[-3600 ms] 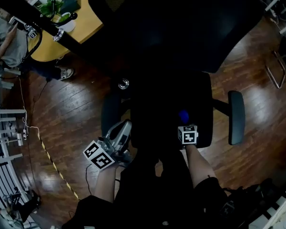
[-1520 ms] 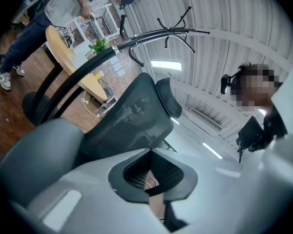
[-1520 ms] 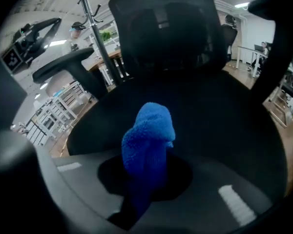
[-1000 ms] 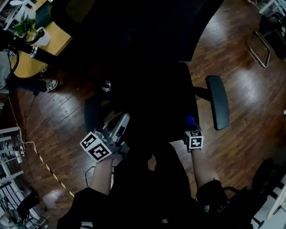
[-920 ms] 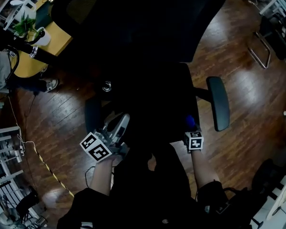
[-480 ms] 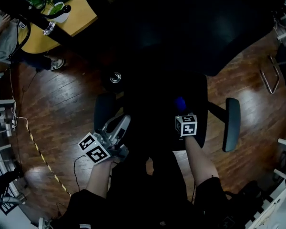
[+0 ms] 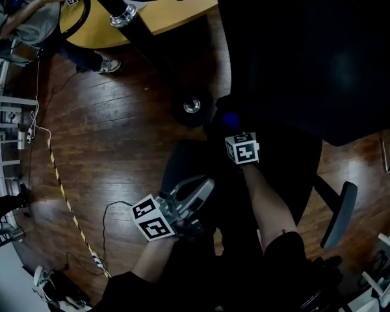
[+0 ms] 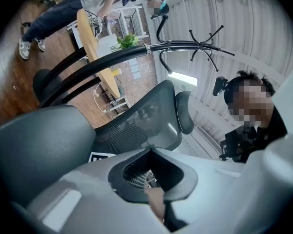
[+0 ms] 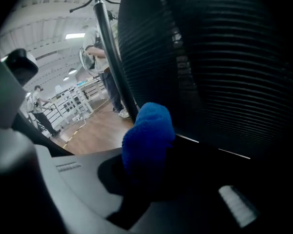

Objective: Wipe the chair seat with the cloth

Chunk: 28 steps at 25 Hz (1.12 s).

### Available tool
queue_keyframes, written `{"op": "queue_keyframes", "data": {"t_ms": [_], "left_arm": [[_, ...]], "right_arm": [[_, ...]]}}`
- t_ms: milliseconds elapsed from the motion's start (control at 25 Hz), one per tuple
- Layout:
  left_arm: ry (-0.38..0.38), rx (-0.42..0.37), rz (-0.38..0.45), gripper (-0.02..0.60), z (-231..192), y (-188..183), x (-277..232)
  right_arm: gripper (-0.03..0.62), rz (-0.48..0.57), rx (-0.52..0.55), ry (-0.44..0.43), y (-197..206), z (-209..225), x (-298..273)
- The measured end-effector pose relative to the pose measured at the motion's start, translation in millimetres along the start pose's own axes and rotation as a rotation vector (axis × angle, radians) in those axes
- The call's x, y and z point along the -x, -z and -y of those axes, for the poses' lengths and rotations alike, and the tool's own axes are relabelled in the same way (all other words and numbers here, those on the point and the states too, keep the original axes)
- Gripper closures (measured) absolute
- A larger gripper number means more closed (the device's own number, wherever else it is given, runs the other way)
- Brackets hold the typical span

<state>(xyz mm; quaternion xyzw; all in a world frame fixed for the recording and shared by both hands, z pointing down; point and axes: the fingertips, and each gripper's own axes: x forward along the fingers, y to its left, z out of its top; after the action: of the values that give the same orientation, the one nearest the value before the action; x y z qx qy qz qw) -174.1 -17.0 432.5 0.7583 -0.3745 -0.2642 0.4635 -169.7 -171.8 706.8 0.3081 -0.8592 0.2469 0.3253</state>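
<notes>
Hiding right jaws: blue cloth (image 9: 147,130).

The right gripper (image 7: 234,132) carries the cloth (image 7: 231,119) from the near right part of the seat (image 7: 289,168) across to its far left corner, close under the backrest (image 7: 312,57). The head view swings left, putting the seat farther right.

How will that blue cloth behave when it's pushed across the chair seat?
The blue cloth looks fluffy and bunches into a soft lump in the right gripper, so it is probably floppy and light. Its fuzzy pile will likely drag on the chair seat rather than slip, and may fold over when pushed.
</notes>
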Motion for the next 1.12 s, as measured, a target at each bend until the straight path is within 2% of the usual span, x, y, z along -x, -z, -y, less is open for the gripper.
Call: {"op": "queue_keyframes", "data": {"t_ms": [160, 320, 520, 800, 960, 1120], "left_arm": [[-0.024, -0.018, -0.025, 0.591, -12, 2, 0], [-0.039, -0.017, -0.064, 0.591, -14, 13, 2], [-0.039, -0.030, -0.126, 0.590, -11, 25, -10], [-0.031, -0.058, -0.168, 0.591, -15, 37, -22], [-0.040, -0.072, -0.183, 0.590, -10, 47, -29], [-0.024, -0.080, -0.195, 0.589, 0, 56, -35]], "right_arm": [[0.559, 0.033, -0.011, 0.003, 7, 7, -16], [0.559, 0.016, -0.051, 0.075, 33, 40, 5], [0.559, -0.031, -0.135, 0.239, 85, 127, 54], [0.559, -0.045, -0.188, 0.451, 136, 252, 164], [0.559, -0.001, -0.239, 0.478, 146, 274, 193], [0.559, 0.000, -0.200, 0.514, 145, 278, 199]]}}
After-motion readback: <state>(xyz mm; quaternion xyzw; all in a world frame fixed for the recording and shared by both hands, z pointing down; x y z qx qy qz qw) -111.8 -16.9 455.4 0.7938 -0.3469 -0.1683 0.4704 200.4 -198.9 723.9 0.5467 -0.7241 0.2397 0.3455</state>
